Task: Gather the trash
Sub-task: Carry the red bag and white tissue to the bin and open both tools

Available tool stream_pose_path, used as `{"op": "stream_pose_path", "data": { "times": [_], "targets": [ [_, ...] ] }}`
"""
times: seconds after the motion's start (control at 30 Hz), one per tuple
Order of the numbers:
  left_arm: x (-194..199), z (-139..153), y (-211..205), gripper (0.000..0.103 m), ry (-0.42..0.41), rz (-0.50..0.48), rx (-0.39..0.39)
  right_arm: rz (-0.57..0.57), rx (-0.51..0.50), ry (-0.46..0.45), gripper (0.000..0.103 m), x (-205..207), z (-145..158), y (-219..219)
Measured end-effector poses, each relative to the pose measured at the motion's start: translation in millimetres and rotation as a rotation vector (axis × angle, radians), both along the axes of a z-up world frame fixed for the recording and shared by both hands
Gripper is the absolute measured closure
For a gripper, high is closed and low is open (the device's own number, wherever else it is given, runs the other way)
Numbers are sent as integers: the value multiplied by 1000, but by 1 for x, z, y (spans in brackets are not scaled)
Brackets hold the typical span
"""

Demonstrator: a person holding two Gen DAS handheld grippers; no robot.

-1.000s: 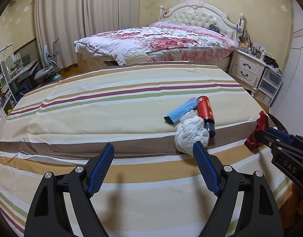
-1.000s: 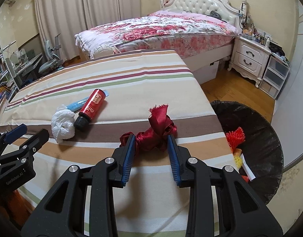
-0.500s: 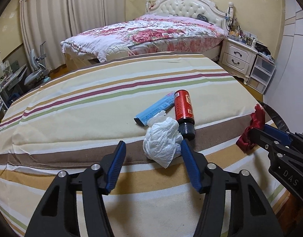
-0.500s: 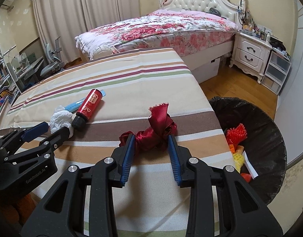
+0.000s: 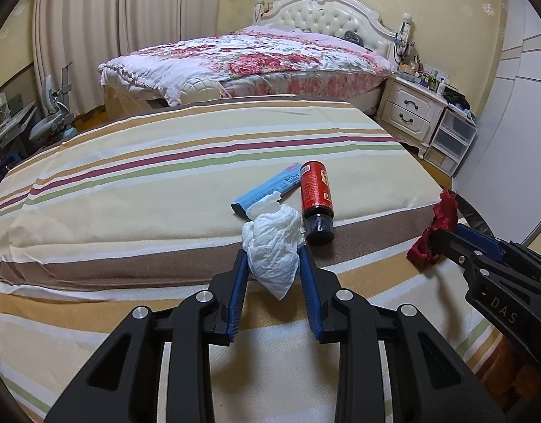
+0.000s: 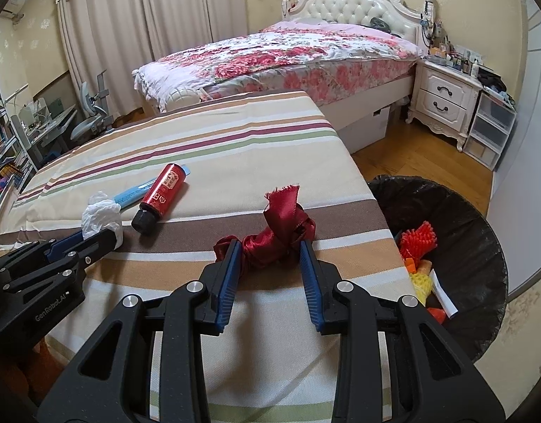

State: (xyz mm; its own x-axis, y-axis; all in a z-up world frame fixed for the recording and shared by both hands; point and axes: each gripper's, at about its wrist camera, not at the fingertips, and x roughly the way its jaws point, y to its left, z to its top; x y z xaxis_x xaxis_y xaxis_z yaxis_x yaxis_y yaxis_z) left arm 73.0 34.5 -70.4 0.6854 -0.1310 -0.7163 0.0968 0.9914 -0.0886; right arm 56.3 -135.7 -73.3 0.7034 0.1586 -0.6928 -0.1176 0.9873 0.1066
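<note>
Right, your bin sits low off the right edge of the striped bed, nearest your right tongs, which pinch the red ribbon, its long axis running across the jaws. Your left tongs close on the white tissue wad, straight ahead, whether gripped firm you can't tell. Just beyond lie the red bottle, cap toward you, and the blue wrapper, print too small to read. The tongs' bodies read "DAS" and "GenRobot.AI".

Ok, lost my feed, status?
Left hand-held gripper shut on crumpled white tissue. Right hand-held gripper clamps dark red satin ribbon. Nothing blocking.
</note>
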Motion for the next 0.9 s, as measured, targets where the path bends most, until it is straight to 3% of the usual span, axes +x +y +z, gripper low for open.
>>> {"op": "stream_pose_path", "data": {
  "times": [0.4,0.9],
  "targets": [
    [-15,28,-27,73,-80,-68,-6,-77,-8,-21,70,-19,9,-35],
    [1,41,-105,72,-126,-200,23,-254,-54,-73,70,-29,24,-112]
  ]
}}
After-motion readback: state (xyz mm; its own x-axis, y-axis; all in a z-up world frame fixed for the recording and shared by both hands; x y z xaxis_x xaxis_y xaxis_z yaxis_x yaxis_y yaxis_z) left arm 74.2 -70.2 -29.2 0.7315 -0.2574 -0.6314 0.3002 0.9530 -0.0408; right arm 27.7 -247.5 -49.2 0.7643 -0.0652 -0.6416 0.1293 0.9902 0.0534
